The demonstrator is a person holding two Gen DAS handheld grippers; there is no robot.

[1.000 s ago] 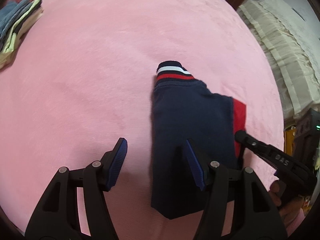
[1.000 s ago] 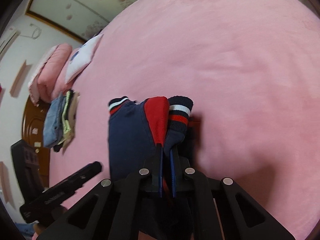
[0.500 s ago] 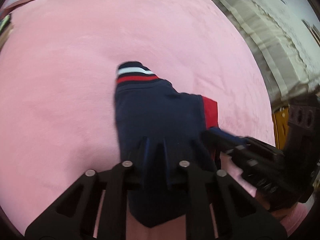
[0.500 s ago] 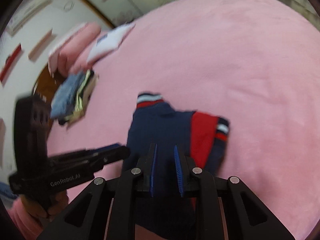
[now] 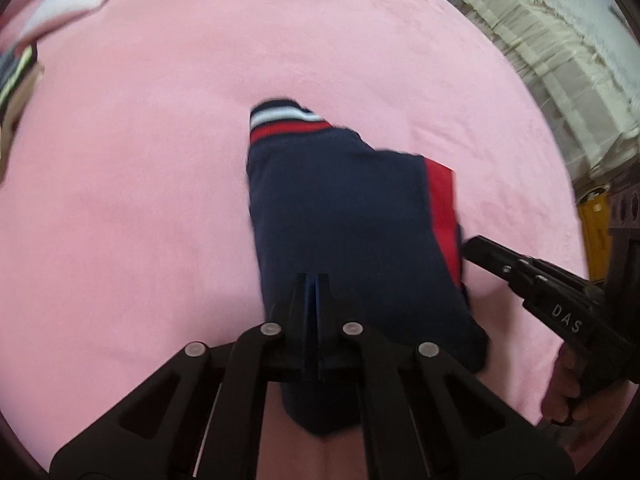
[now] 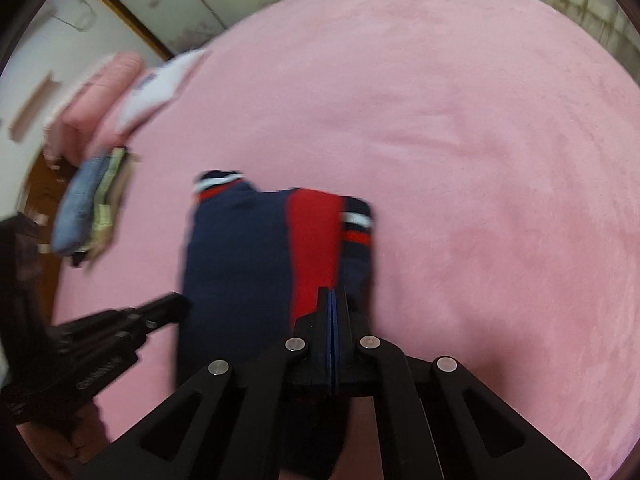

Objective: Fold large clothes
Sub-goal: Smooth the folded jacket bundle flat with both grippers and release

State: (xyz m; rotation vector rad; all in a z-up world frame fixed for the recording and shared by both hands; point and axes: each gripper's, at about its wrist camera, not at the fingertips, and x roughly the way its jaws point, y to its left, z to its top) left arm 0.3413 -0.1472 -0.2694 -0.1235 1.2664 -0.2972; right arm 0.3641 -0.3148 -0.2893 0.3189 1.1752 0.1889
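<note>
A folded navy garment with a red panel and red-and-white striped cuffs lies on the pink bed; it also shows in the right wrist view. My left gripper is shut over the garment's near edge; whether it pinches cloth is unclear. My right gripper is shut over the near edge by the red panel. In the left wrist view the right gripper touches the garment's right side. In the right wrist view the left gripper is at its left side.
A stack of folded clothes lies at the bed's left. A pink pillow and a white item lie beyond it. A cream lace cover lies off the bed's right edge.
My left gripper went from wide open beside the garment to shut over its near edge. My right gripper opened slightly, shifted along the garment, and shut again. Both views swung.
</note>
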